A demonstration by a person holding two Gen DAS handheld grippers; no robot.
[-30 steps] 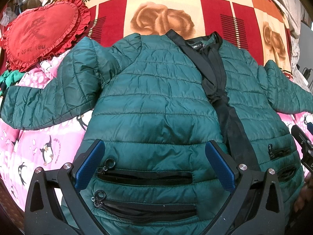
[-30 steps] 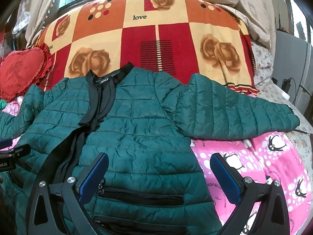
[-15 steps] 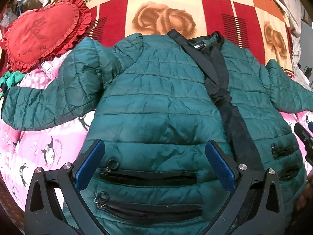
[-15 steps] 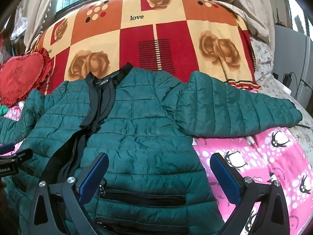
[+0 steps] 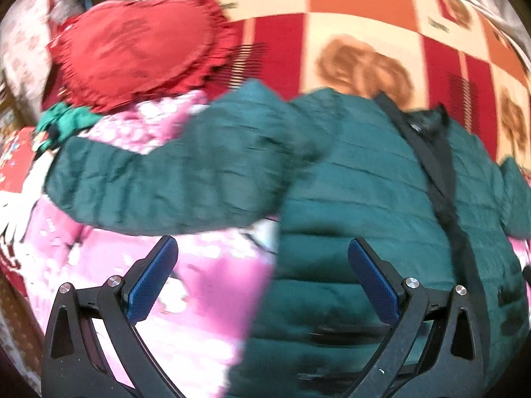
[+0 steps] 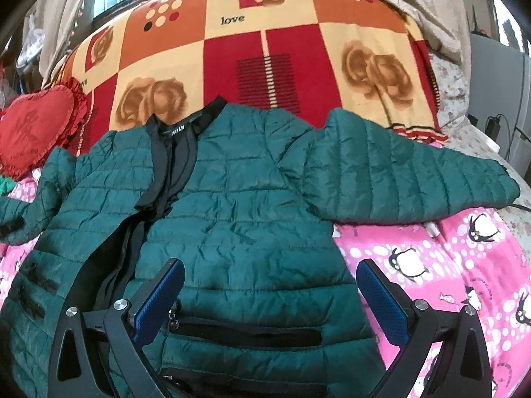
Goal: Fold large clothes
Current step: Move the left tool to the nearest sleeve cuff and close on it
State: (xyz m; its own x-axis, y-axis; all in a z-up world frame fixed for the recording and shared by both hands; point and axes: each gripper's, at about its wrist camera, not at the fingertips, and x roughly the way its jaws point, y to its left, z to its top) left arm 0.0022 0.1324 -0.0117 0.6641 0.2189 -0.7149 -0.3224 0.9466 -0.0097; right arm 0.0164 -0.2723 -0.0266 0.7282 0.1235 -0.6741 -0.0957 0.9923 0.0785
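A dark green quilted jacket (image 6: 239, 205) lies front up on the bed, its black-lined front partly open, both sleeves spread out. In the left wrist view the jacket (image 5: 365, 205) fills the right side and its left sleeve (image 5: 159, 179) stretches across the pink sheet; this view is blurred. My left gripper (image 5: 262, 282) is open and empty, above the jacket's left edge below that sleeve. My right gripper (image 6: 270, 295) is open and empty over the jacket's lower right front, near a zip pocket (image 6: 245, 331). The right sleeve (image 6: 408, 172) lies out to the right.
A pink penguin-print sheet (image 6: 448, 265) covers the bed. A red, orange and cream rose blanket (image 6: 265, 49) lies behind the jacket. A red heart cushion (image 5: 139, 46) sits at the back left, also in the right wrist view (image 6: 33, 126). Cables and a grey appliance (image 6: 497, 83) are at the far right.
My left gripper has swung quickly left, from over the jacket's lower front to its left edge and sleeve. My right gripper has shifted slightly. Both stay open.
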